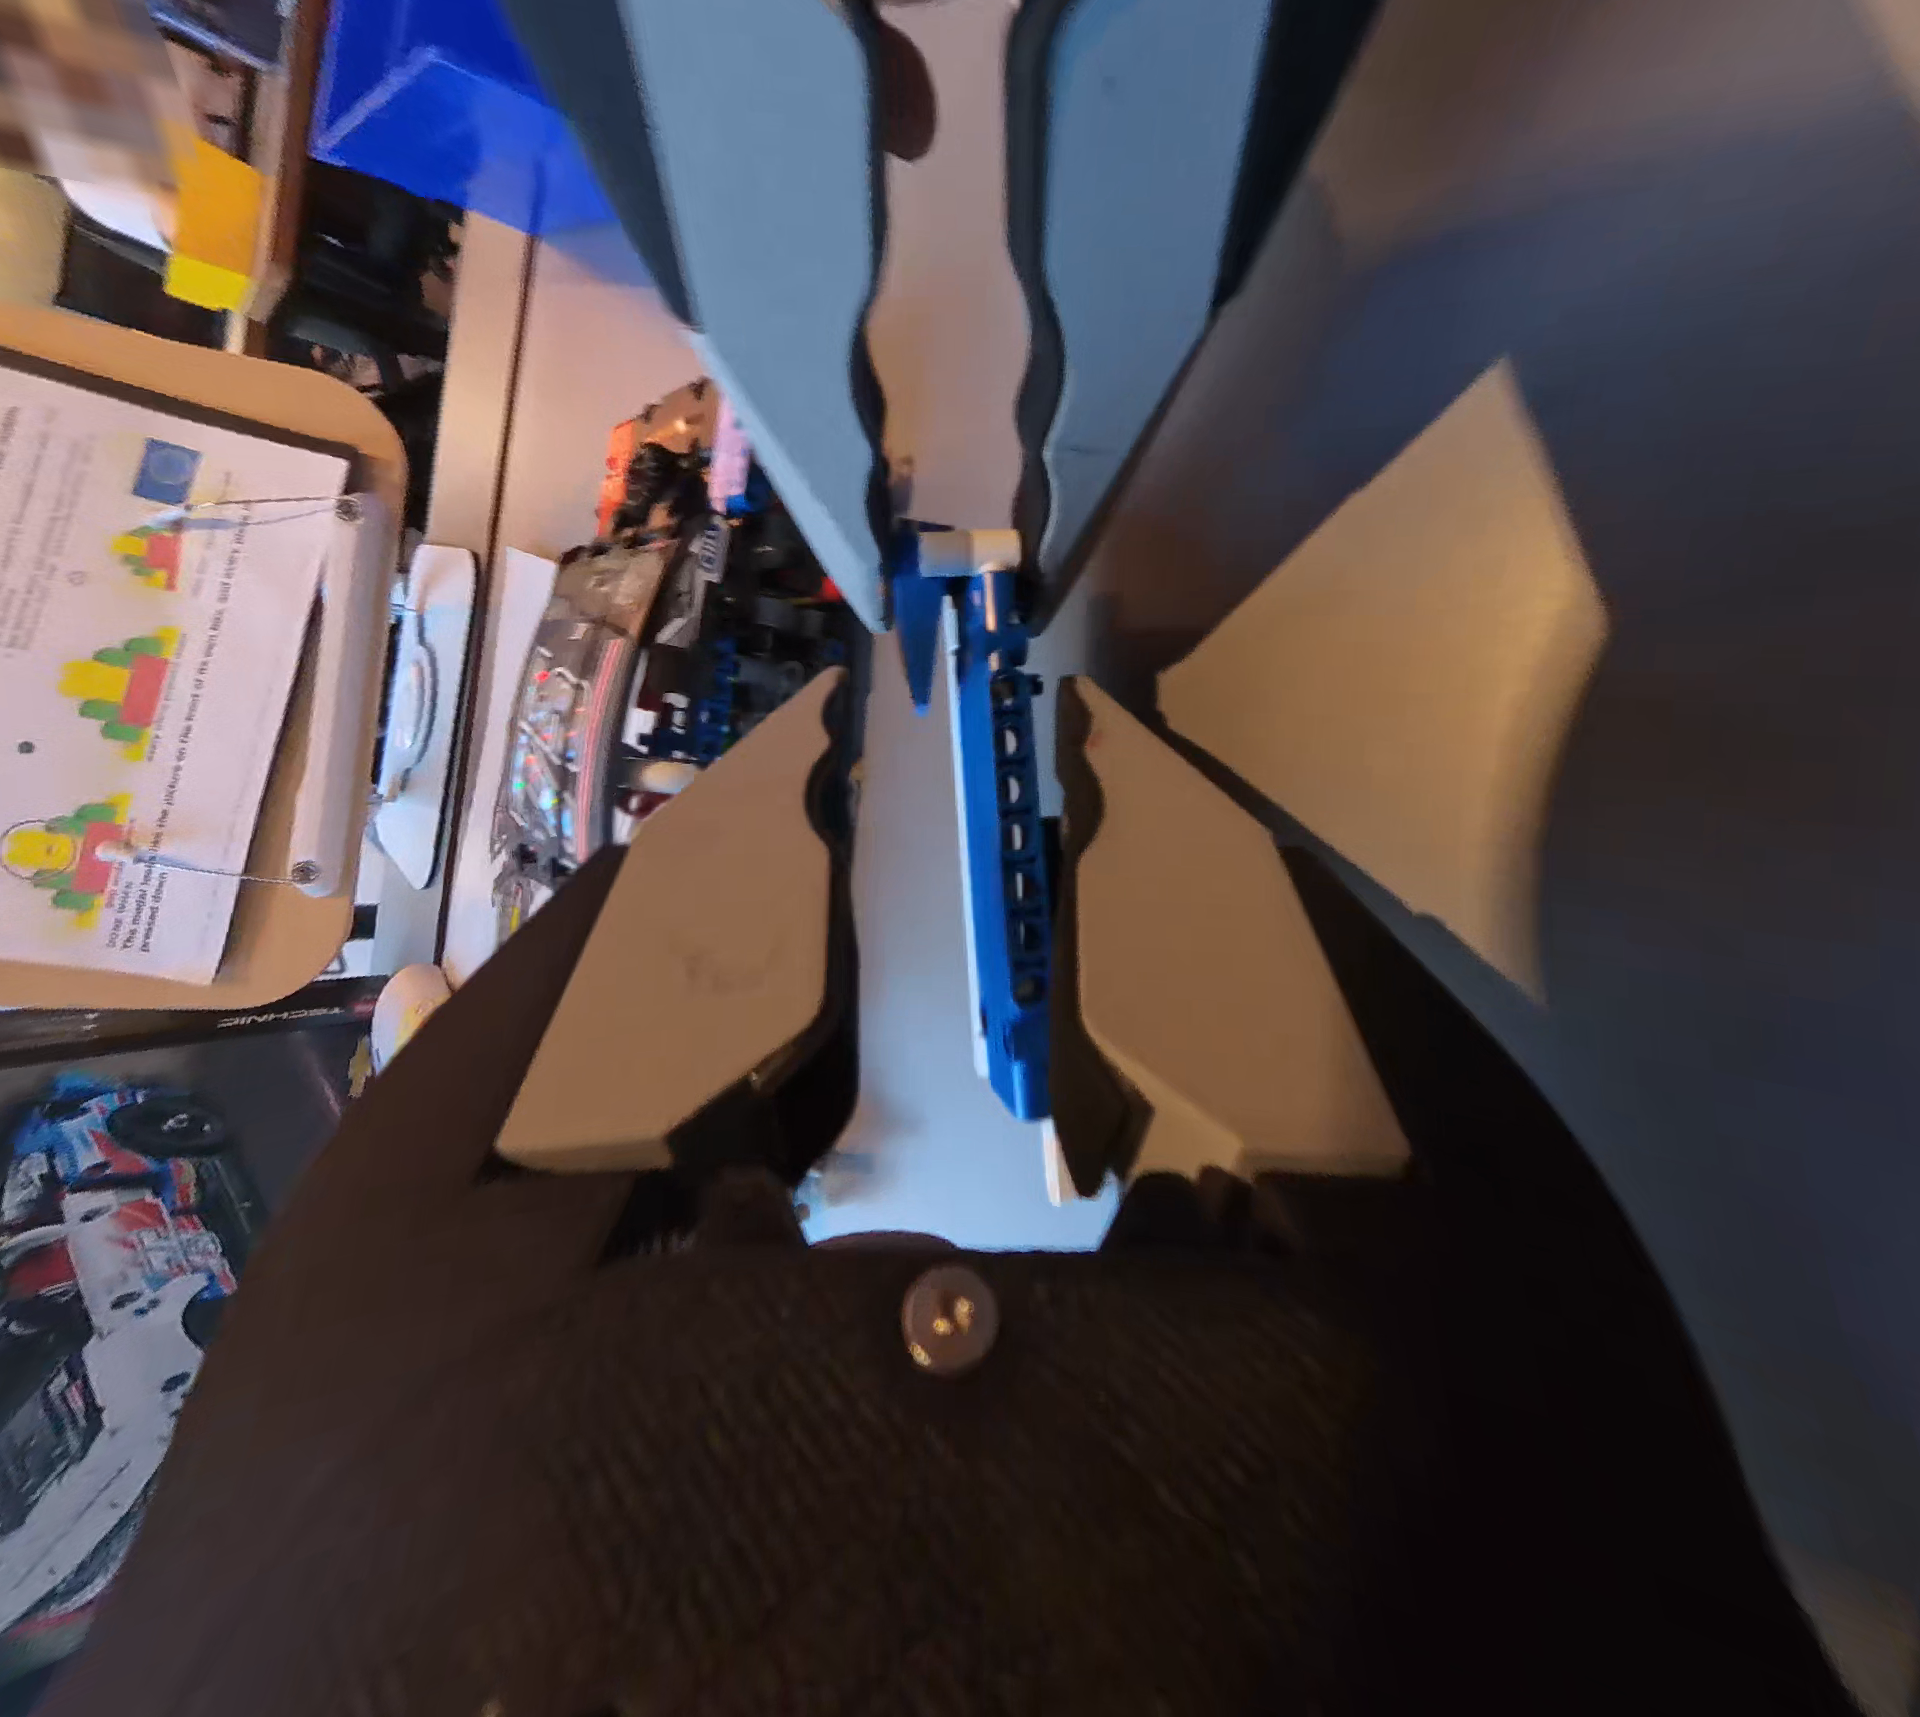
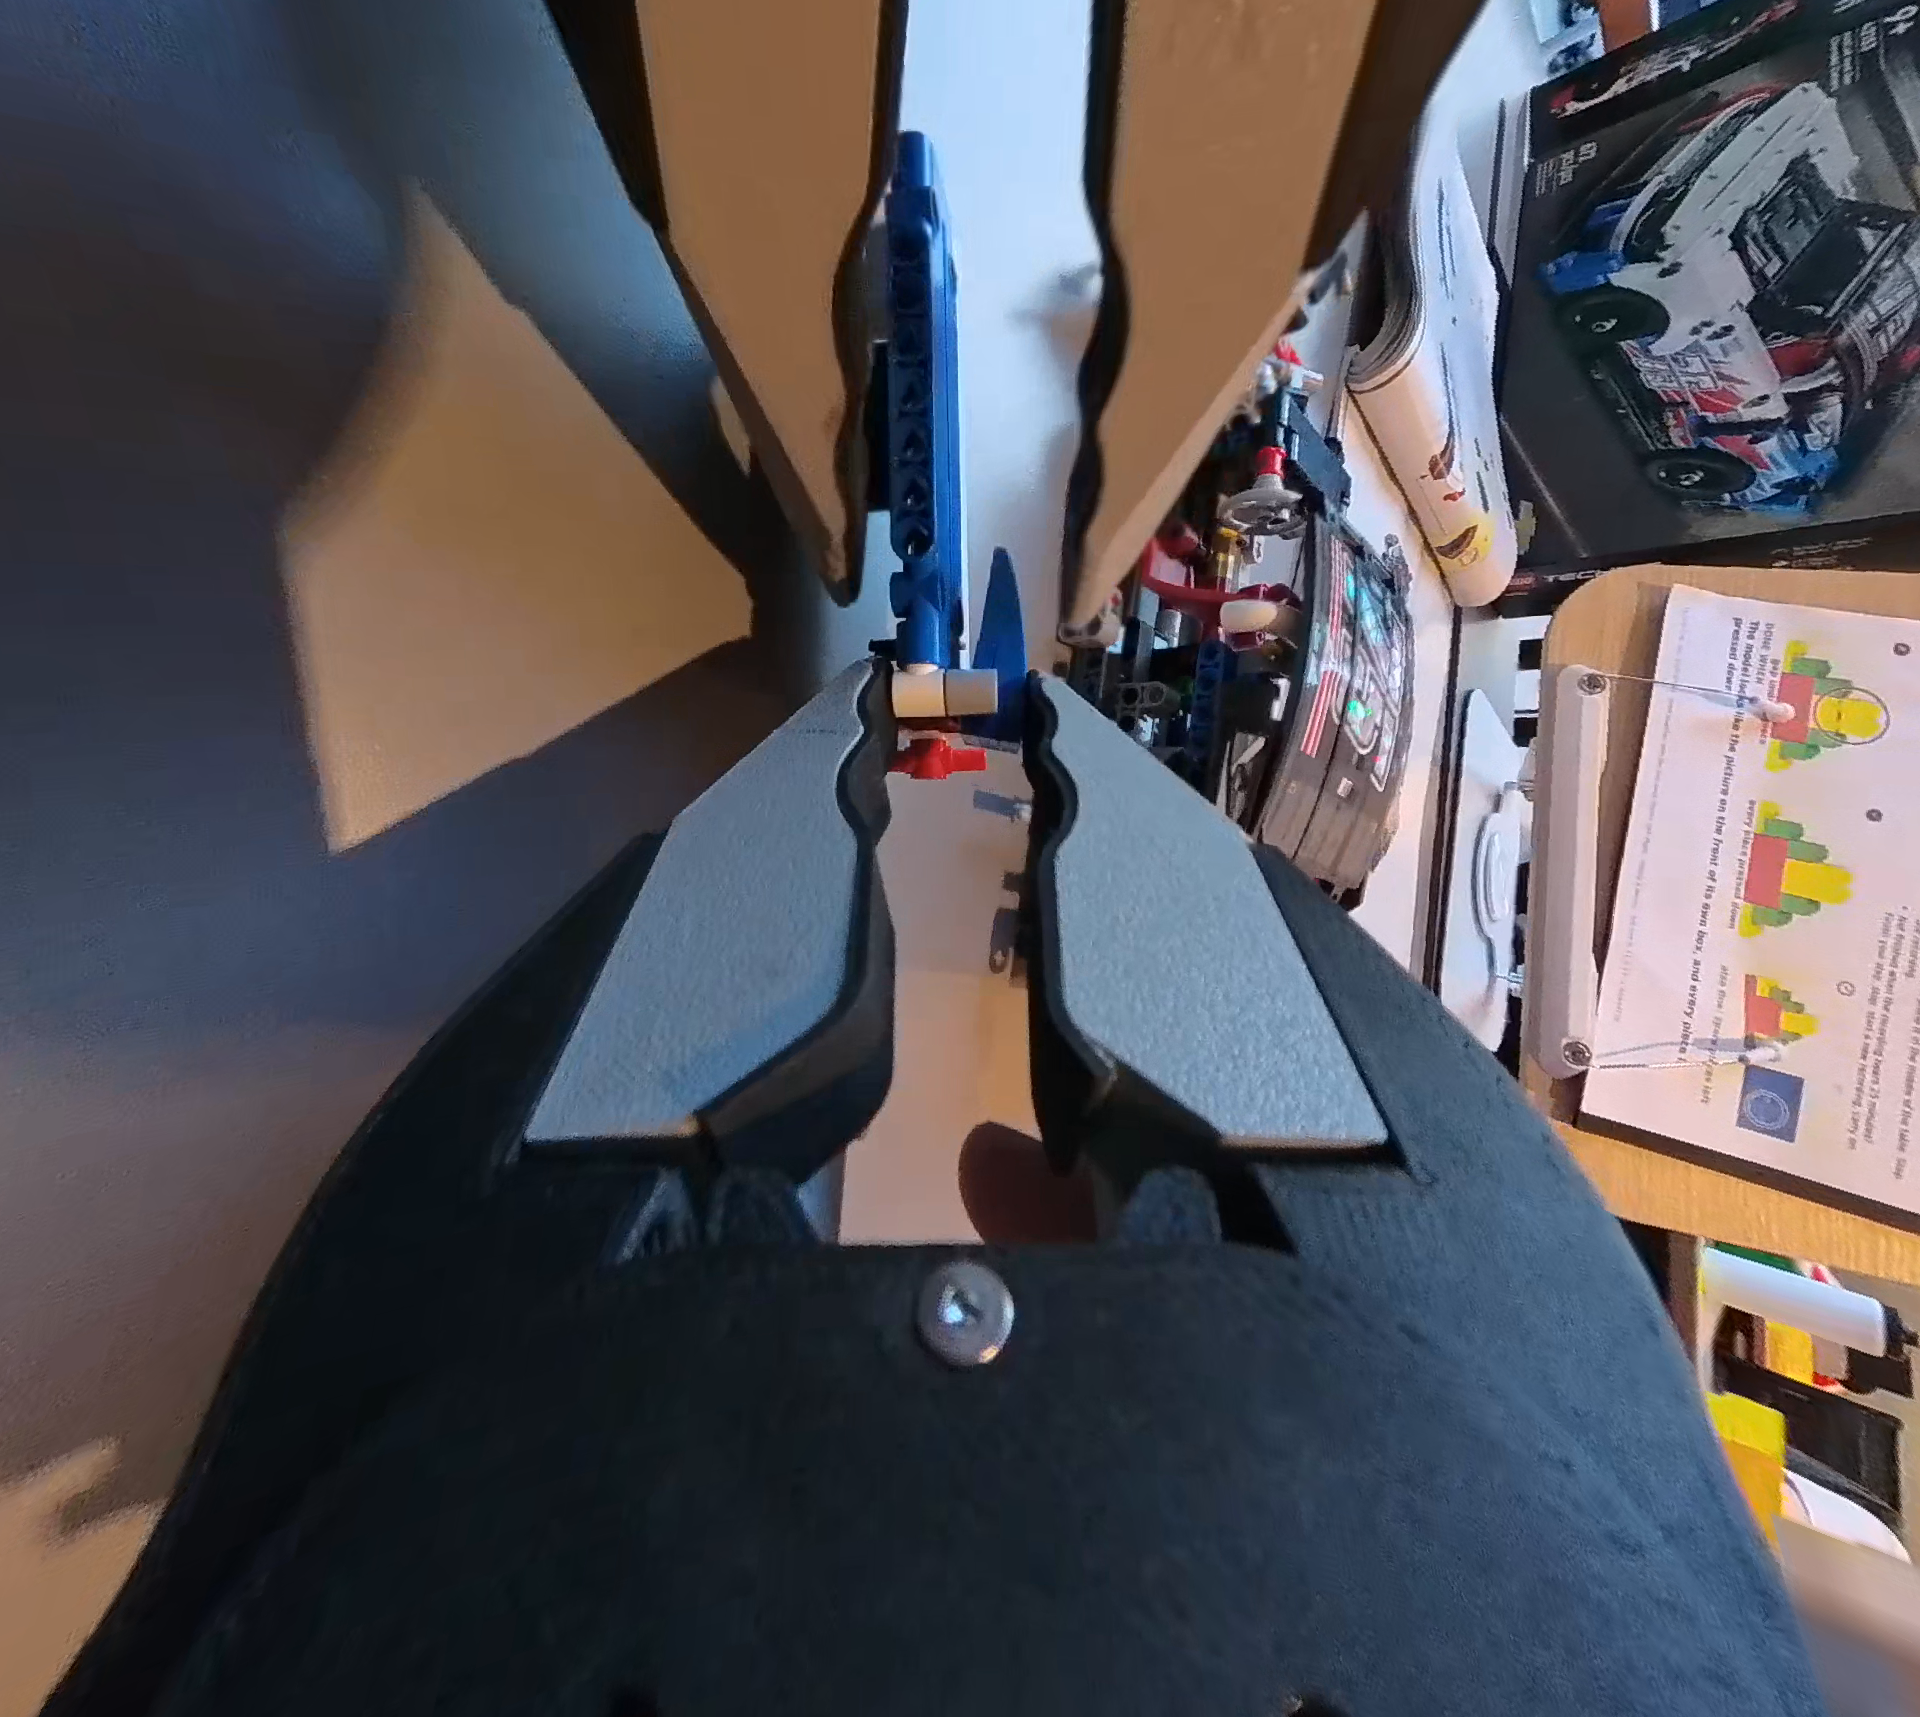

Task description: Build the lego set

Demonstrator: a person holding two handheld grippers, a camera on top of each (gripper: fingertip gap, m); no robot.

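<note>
A long blue beam with holes [image 1: 1013, 846] lies between my left gripper's beige fingers [image 1: 1195, 961], against the inner side of the right one. A strip of table shows between the beam and the left finger, so my left gripper [image 1: 951, 701] stands open. A white connector [image 1: 971, 547] sits at the beam's far end, next to a blue pointed piece [image 1: 914, 628]. My right gripper [image 2: 951, 691], with grey pads [image 2: 727, 961], is shut on that white connector [image 2: 940, 691]. The beam [image 2: 920, 379] and the left gripper [image 2: 961, 597] face it.
A pile of loose parts and a part-built model [image 2: 1278, 628] lies beside the grippers. Farther out are a set box with a car picture [image 2: 1714, 296], a booklet [image 2: 1444, 420] and a wooden tray with a printed sheet [image 2: 1745, 919]. A blue bin [image 1: 436, 57] stands behind. The grippers are tip to tip, or close to it.
</note>
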